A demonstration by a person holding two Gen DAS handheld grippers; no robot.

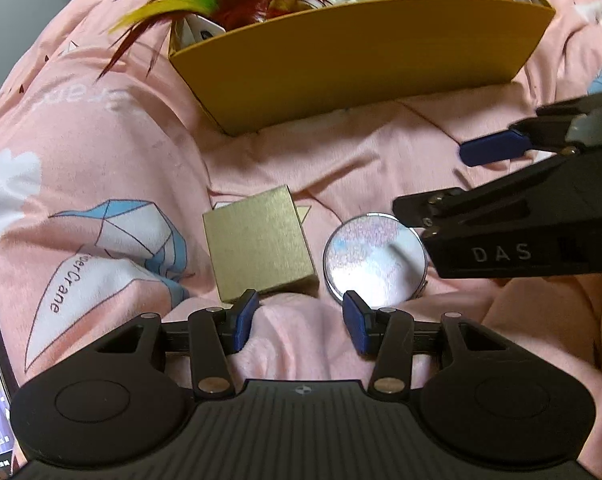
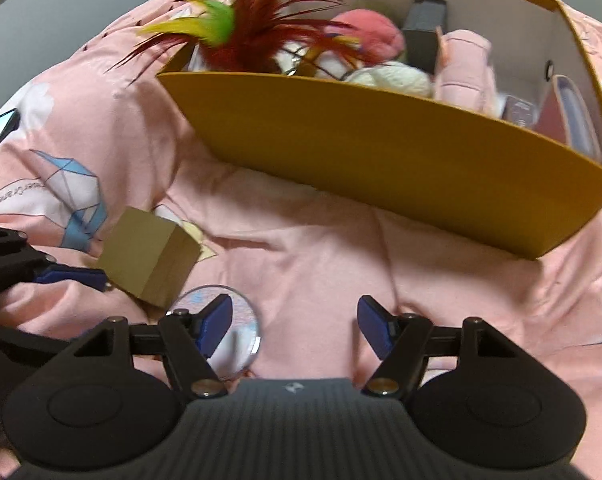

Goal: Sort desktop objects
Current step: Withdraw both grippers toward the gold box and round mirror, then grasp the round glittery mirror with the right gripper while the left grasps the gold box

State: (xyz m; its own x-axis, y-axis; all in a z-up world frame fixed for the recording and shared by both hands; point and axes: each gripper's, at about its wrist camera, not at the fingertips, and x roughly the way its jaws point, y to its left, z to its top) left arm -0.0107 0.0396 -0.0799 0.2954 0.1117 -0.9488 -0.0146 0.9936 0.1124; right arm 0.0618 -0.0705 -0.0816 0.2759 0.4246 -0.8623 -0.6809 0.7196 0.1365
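A small gold box and a round mirrored compact lie side by side on the pink bedsheet. My left gripper is open just short of them, its left pad by the box's near edge, its right pad at the compact's rim. Nothing sits between its jaws. The right gripper is open too, with bare sheet between its jaws. Its left fingertip overlaps the compact, and the gold box lies further left. In the left wrist view the right gripper's body hangs over the compact's right side.
A large yellow storage box stands behind, holding a feather toy, plush items, a dark case and pink things. The left gripper's blue finger shows at the right wrist view's left edge. The sheet is rumpled.
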